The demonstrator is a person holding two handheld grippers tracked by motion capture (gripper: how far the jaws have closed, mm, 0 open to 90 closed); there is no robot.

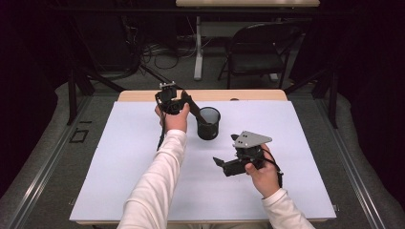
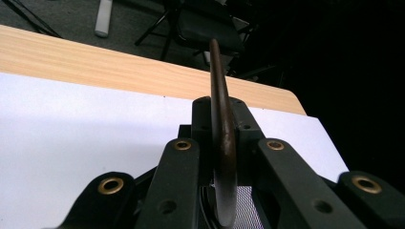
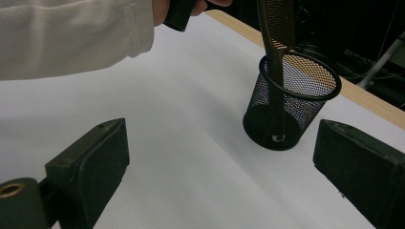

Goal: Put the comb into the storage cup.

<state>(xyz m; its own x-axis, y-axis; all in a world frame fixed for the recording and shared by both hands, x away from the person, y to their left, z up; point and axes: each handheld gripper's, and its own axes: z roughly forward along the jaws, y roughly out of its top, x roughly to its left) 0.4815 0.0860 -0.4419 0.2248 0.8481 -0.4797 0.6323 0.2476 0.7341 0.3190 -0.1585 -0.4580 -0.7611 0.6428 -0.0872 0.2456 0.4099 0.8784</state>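
comb (image 3: 276, 28) is hanging clamped in the left gripper (image 1: 177, 102) jaws, its lower end already dipping inside the mesh cup (image 1: 208, 123) so it can drop in upright. right gripper (image 1: 224, 164) is idling nearby, jaws wide apart, holding nothing. white sheet (image 1: 119, 157) is covering the wooden bench (image 1: 138, 96); a chair (image 1: 260, 50) is standing in the dark room behind.

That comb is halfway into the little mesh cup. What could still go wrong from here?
The mesh cup looks light and nothing steadies it: the right gripper waits open, off to the side. A sideways nudge from the comb could tip or slide it. The comb also stands tall above the rim, so once the left gripper lets go it may lean and pull the cup over. Its teeth might snag the mesh, too.
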